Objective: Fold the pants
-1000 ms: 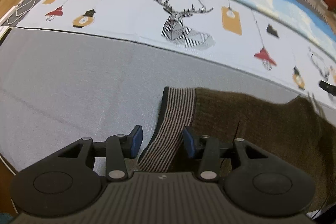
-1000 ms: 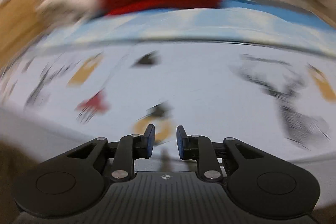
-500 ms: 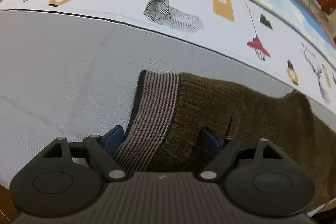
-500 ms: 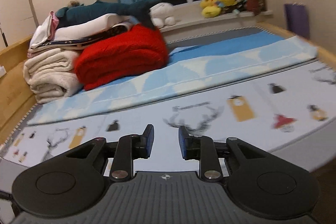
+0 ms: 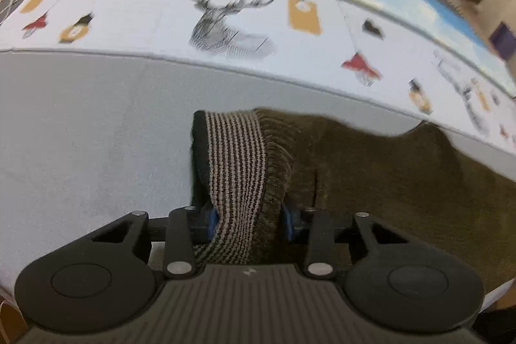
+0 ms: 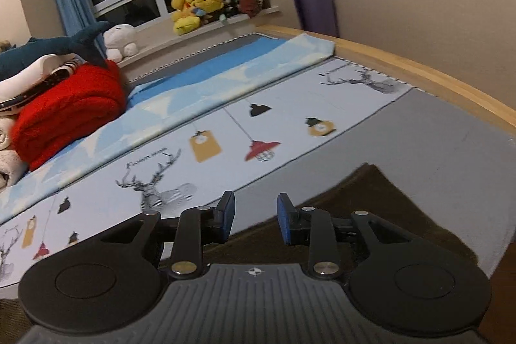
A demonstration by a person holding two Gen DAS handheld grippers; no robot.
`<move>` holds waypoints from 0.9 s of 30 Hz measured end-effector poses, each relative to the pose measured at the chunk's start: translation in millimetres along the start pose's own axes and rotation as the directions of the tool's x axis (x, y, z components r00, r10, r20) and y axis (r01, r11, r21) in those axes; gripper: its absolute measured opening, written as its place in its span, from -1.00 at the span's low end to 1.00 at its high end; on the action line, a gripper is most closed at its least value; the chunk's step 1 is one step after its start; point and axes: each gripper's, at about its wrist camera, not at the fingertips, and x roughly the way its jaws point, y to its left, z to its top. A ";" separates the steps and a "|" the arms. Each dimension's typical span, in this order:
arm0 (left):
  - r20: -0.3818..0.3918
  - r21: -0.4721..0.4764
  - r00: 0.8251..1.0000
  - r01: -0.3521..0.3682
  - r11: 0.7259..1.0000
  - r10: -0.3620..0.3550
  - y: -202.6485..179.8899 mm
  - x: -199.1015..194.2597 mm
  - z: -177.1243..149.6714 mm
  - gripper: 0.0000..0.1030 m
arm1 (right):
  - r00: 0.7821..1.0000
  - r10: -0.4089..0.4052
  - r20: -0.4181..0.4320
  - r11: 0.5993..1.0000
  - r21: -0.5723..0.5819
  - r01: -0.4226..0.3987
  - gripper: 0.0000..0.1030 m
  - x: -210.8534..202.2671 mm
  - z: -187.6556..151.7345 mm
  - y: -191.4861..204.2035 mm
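Dark olive-brown pants point(image 5: 387, 176) lie on the grey bed cover point(image 5: 80, 134), their striped waistband point(image 5: 238, 150) at the left end. My left gripper point(image 5: 248, 216) points steeply down at that waistband. Its jaws are closing, and the blue pads point(image 5: 211, 218) press the bunched striped fabric between them. In the right wrist view the pants point(image 6: 371, 195) spread below and to the right of my right gripper point(image 6: 253, 215). That gripper hovers above them with its jaws opening and nothing between its fingers.
A white printed sheet with deer and lamps point(image 6: 225, 131) and a blue blanket point(image 6: 225, 76) lie beyond the pants. A red blanket point(image 6: 64, 118) and folded bedding sit at the back left. The wooden bed frame point(image 6: 419, 76) runs along the right, with plush toys point(image 6: 193, 8) on the sill.
My left gripper opened wide around the waistband, then closed on it. My right gripper swung right from the printed sheet to hover over the pants' other end, jaws widening slightly.
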 end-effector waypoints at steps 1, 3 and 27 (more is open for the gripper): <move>-0.034 -0.011 0.999 -0.018 1.000 0.017 2.1 5.6 -1.6 -0.15 | 1.000 -0.002 -0.002 1.000 -0.006 0.002 -0.39 -0.6 -0.9 -5.0; -0.075 -0.021 0.996 -0.045 0.999 0.043 5.6 11.2 -3.0 -0.03 | 1.000 -0.001 -0.006 1.000 -0.025 0.001 -0.40 1.0 -2.3 -7.1; -0.012 0.274 0.987 -0.151 0.950 0.160 -106.6 17.8 6.9 -0.12 | 0.981 -0.166 -0.102 0.952 0.243 0.186 -0.36 -13.5 -19.5 -162.1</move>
